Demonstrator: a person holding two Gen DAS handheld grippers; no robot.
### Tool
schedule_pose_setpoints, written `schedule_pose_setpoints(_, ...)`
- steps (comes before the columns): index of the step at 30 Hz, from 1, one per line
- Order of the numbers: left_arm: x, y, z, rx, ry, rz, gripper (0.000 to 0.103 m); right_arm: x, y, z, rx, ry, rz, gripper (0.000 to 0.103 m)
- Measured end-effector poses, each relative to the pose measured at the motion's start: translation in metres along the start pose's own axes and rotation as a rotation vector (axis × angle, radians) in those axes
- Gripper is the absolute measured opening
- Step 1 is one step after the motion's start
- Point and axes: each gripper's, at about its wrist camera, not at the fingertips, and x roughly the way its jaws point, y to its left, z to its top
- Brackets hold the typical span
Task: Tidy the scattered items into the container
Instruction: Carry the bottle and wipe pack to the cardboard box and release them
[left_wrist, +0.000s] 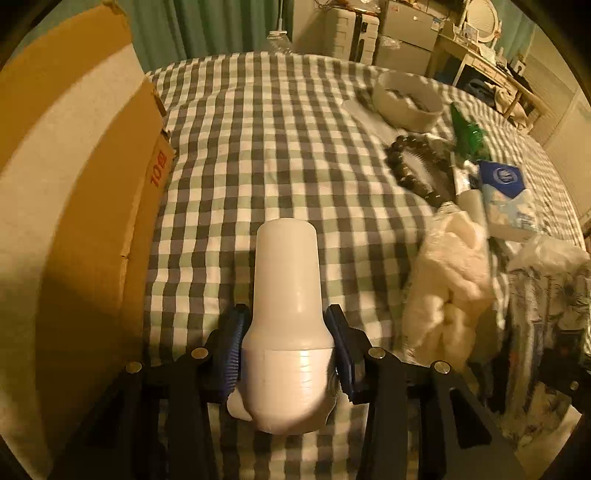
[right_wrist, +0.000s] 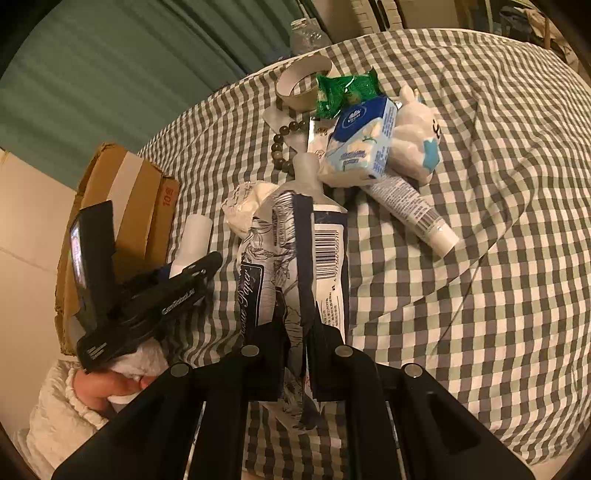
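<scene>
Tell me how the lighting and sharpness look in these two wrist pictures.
Left wrist view: dim, warm yellow light; the white bottle is sharp, but the pile at the right edge smears with blur. Right wrist view: the same warm cast, sharper overall; the fisheye bends the checked bedspread into a dome in both.

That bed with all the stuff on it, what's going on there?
A person is tidying up with a two-finger gripper in each hand. The left gripper clamps a white bottle beside a cardboard box. The right gripper is pinched shut on a printed tissue-paper pack. More clutter waits on the checked bedspread: a blue tissue packet, a tube, a green wrapper, a bead bracelet and a tape roll.
</scene>
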Motion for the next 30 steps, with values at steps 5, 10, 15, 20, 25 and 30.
schedule_pose_setpoints(5,-0.044,-0.012,-0.004,0.019,-0.084,-0.074,0.044,-0.011,0.016,-0.003,-0.033,-0.029,-0.024,0.009)
schedule_pose_setpoints(10,-0.101,-0.010,0.012,0.026,-0.149,-0.159,0.044,-0.038,0.040,-0.010,-0.078,-0.081,-0.050,0.009)
schedule_pose_setpoints(15,-0.150,0.018,0.028,0.014,-0.214,-0.188,0.044,-0.069,0.083,-0.007,-0.145,-0.152,-0.021,0.009)
schedule_pose_setpoints(20,-0.191,0.062,0.039,0.006,-0.266,-0.129,0.044,-0.089,0.142,0.001,-0.226,-0.184,0.084,0.009)
schedule_pose_setpoints(25,-0.200,0.126,0.048,-0.032,-0.286,-0.017,0.044,-0.076,0.207,0.018,-0.295,-0.170,0.206,0.009)
schedule_pose_setpoints(30,-0.173,0.182,0.057,-0.075,-0.244,0.059,0.044,-0.034,0.251,0.041,-0.300,-0.130,0.267,0.009)
